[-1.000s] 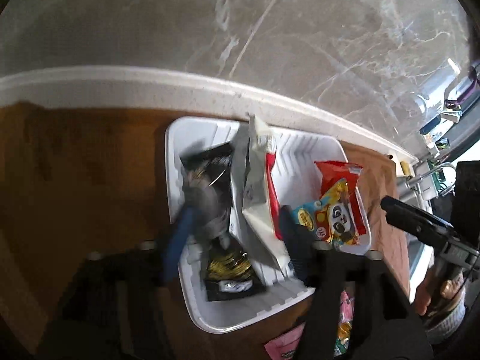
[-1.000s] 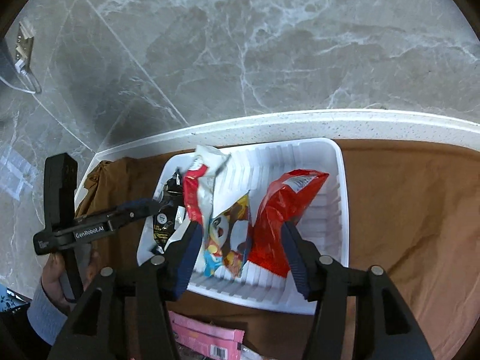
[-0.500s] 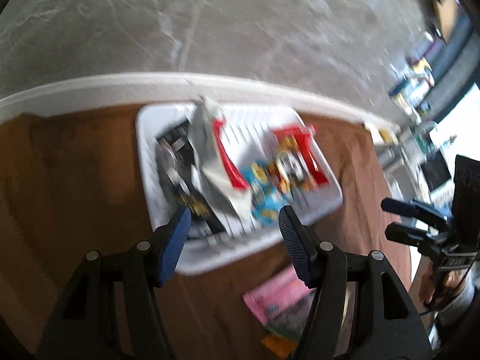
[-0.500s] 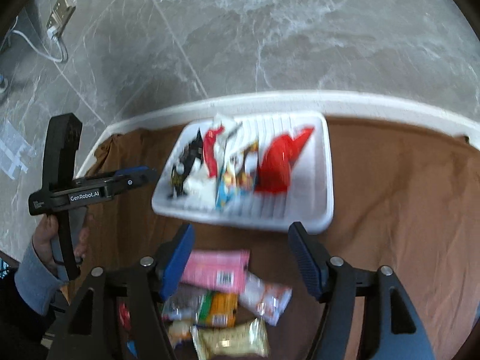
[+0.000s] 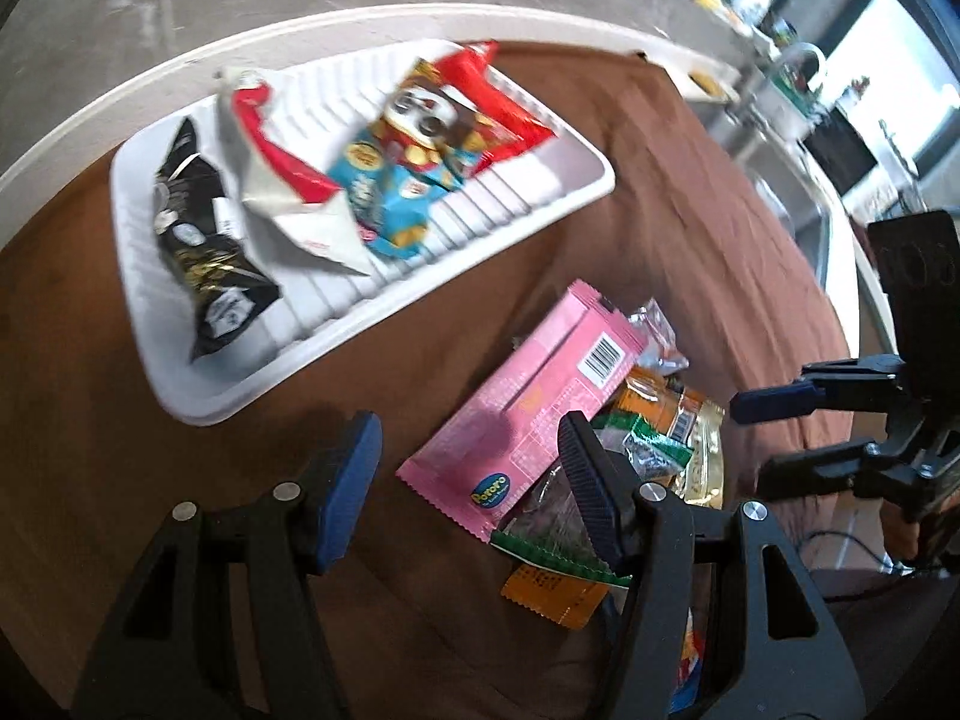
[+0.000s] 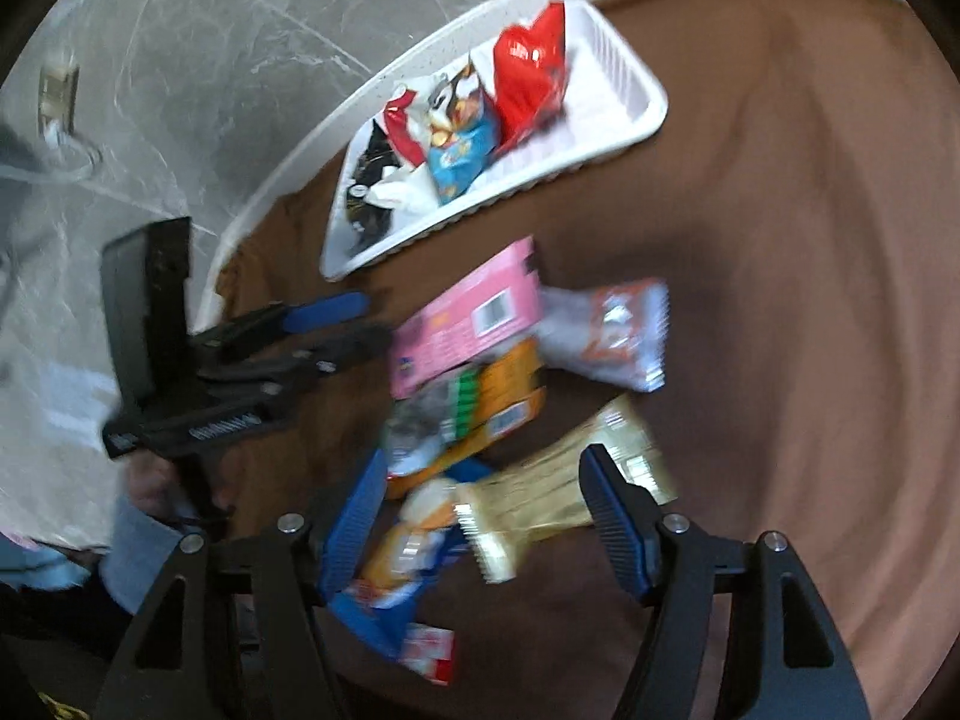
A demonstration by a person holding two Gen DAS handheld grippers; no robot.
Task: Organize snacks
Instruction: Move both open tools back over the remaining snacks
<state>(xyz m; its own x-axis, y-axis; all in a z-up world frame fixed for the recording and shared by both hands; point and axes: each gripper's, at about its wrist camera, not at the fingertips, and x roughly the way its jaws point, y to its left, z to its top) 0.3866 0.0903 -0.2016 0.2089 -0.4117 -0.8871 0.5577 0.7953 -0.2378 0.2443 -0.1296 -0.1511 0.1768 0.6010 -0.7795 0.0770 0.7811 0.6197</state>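
Observation:
A white ribbed tray [image 5: 528, 222] [image 6: 630, 120] on the brown cloth holds a black packet [image 5: 204, 240], a white-and-red packet [image 5: 282, 180], a blue panda packet [image 5: 408, 156] and a red packet [image 5: 498, 102]. Loose snacks lie in front of it: a pink packet [image 5: 540, 396] [image 6: 468, 318], orange and green packets [image 6: 498, 402], a white packet [image 6: 612, 336], a gold packet [image 6: 564, 492]. My left gripper [image 5: 471, 462] [image 6: 360, 324] is open and empty over the pink packet's near end. My right gripper [image 6: 480, 510] [image 5: 756, 438] is open and empty over the gold packet.
A brown cloth [image 6: 810, 300] covers the table, edged by a white rim [image 5: 360, 24] against a grey marble wall [image 6: 240, 30]. A sink area and cluttered counter [image 5: 798, 84] lie far right in the left wrist view.
Both grippers have pulled back from the tray and dropped toward the loose snack pile. The pile is now in view under both; the tray sits farther away.

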